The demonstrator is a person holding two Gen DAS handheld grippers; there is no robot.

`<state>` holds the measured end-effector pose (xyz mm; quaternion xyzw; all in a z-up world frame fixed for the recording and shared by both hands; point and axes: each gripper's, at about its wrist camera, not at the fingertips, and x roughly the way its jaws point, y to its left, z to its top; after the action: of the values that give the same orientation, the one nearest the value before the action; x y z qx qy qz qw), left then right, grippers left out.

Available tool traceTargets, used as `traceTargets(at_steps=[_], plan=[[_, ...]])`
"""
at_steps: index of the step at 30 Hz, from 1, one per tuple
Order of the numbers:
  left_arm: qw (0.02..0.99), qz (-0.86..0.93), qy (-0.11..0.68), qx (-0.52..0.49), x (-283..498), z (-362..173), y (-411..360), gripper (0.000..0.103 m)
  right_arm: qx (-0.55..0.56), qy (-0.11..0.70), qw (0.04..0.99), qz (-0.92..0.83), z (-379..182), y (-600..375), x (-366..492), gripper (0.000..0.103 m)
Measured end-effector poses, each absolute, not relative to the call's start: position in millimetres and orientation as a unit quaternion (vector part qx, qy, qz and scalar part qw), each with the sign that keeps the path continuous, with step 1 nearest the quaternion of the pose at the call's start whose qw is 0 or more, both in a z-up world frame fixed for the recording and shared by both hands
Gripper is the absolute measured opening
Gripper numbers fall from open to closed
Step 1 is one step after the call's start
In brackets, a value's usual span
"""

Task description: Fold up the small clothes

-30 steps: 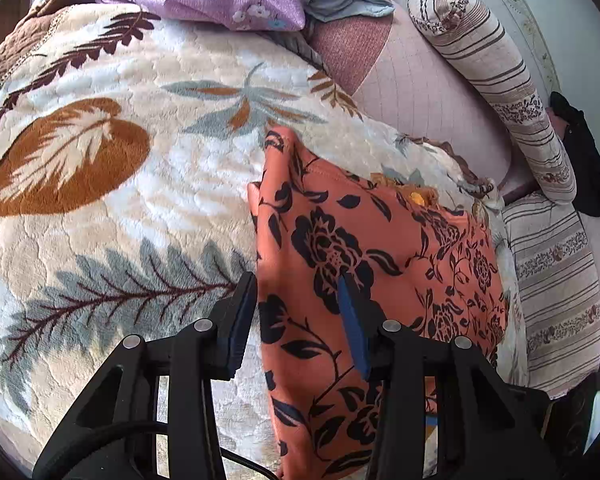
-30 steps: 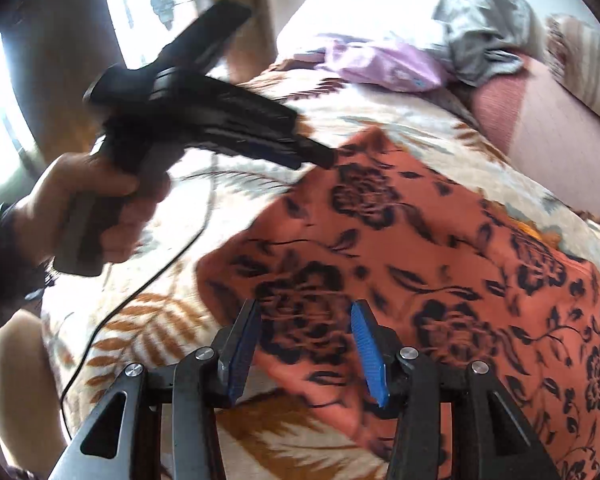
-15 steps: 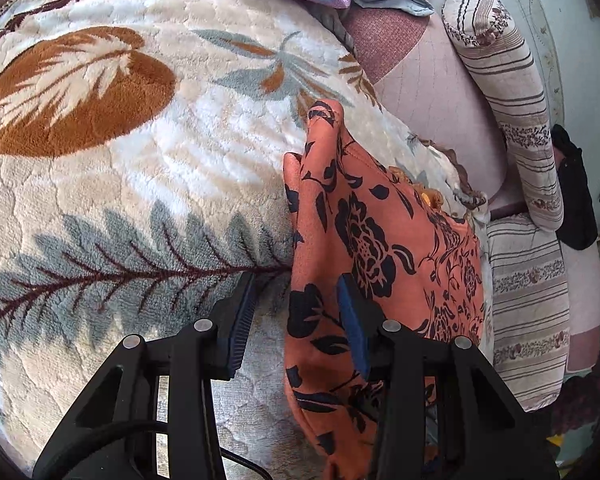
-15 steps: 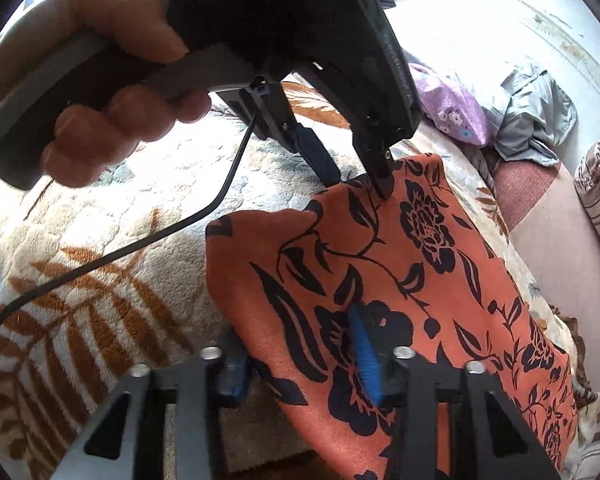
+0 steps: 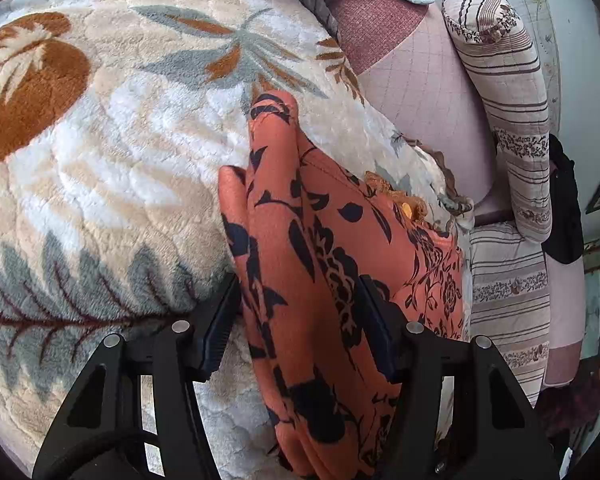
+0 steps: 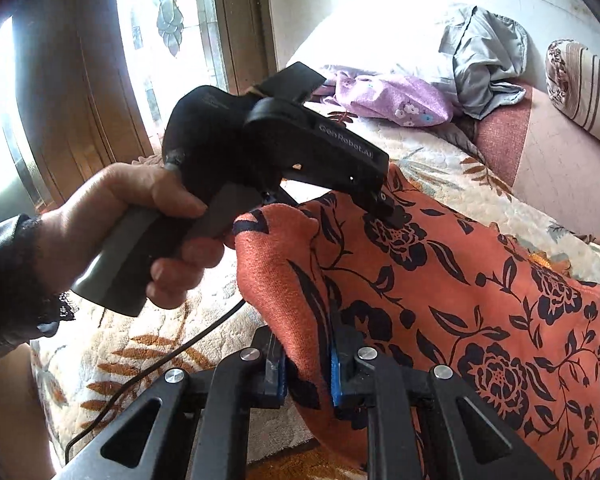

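Observation:
An orange garment with black flowers [image 5: 320, 264] lies on a cream leaf-print blanket [image 5: 112, 152]. My left gripper [image 5: 300, 316] has its jaws wide apart, one on each side of the garment's near edge, with the cloth between them. In the right wrist view the garment [image 6: 460, 280] is lifted at its near corner. My right gripper [image 6: 306, 364] is shut on that bunched corner. The left gripper [image 6: 380, 204] shows there from the side, held in a hand, its tips at the garment's far edge.
A purple cloth [image 6: 388, 98] and a grey garment [image 6: 484, 60] lie at the head of the bed. A striped bolster [image 5: 508, 92] and pink cushions [image 5: 424, 92] sit at the right. A black cable [image 6: 172, 364] runs over the blanket. A window [image 6: 160, 20] is at the left.
My right gripper has closed on the garment's corner and lifted it. My left gripper has moved forward so the cloth's edge now lies between its open jaws.

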<state>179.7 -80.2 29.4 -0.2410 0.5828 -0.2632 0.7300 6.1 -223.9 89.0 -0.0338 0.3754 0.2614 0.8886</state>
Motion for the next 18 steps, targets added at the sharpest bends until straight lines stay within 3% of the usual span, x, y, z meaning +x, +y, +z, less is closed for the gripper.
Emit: traceTargets(at_steps=[3, 5, 7, 9, 18], plan=[[0.735, -0.267, 0.571, -0.25, 185.4, 30.3, -81.6, 0.057, -0.029, 0.374, 0.89, 0.26, 90.5, -229.4, 6.2, 0.014], [0.74, -0.26, 0.569, -0.248, 188.0, 29.0, -82.1, 0.044, -0.023, 0.374, 0.89, 0.259, 89.9, -233.9, 5.3, 0.014], [0.737, -0.256, 0.573, -0.252, 189.5, 23.8, -82.6, 0.024, -0.01, 0.376, 0.889, 0.26, 88.8, -239.7, 4.5, 0.014], [0.74, -0.255, 0.568, -0.255, 188.2, 22.7, -84.1, 0.019, 0.008, 0.378, 0.888, 0.26, 87.8, -246.7, 5.2, 0.014], [0.765, -0.254, 0.552, -0.213, 179.5, 66.2, -107.1, 0.016, 0.09, 0.377, 0.888, 0.246, 87.7, -289.3, 2.6, 0.014]])
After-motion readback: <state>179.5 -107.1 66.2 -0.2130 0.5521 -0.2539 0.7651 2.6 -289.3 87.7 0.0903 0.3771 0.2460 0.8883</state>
